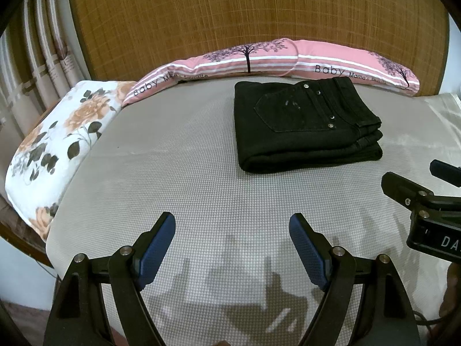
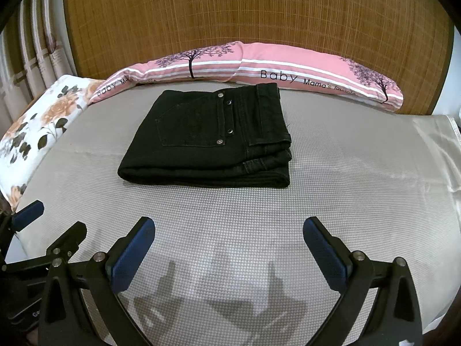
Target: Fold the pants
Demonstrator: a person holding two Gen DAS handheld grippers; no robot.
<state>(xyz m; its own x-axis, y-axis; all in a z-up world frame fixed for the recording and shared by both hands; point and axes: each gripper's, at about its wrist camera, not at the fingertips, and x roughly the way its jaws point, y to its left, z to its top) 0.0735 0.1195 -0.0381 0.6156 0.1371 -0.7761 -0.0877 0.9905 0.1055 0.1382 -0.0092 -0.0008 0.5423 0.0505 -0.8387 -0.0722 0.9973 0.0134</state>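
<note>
A pair of black pants (image 1: pixel 305 127) (image 2: pixel 213 141) lies folded into a compact stack on the grey bed sheet (image 1: pixel 184 173) (image 2: pixel 345 178), back pocket and rivets facing up. My left gripper (image 1: pixel 232 225) hovers over bare sheet well short of the pants, jaws wide open, nothing between the blue pads (image 1: pixel 157 248). My right gripper (image 2: pixel 229 227) is likewise open and empty, in front of the stack. In the left wrist view the right gripper (image 1: pixel 432 190) shows at the right edge; in the right wrist view the left gripper (image 2: pixel 49 225) shows at the left edge.
A long pink pillow (image 1: pixel 276 63) (image 2: pixel 259 72) printed "Baby" lies along the woven headboard (image 1: pixel 230 14) behind the pants. A floral pillow (image 1: pixel 63 141) (image 2: pixel 37 121) sits at the left bed edge, curtains (image 1: pixel 34 66) beyond it. Shiny fabric (image 2: pixel 432 150) covers the right side.
</note>
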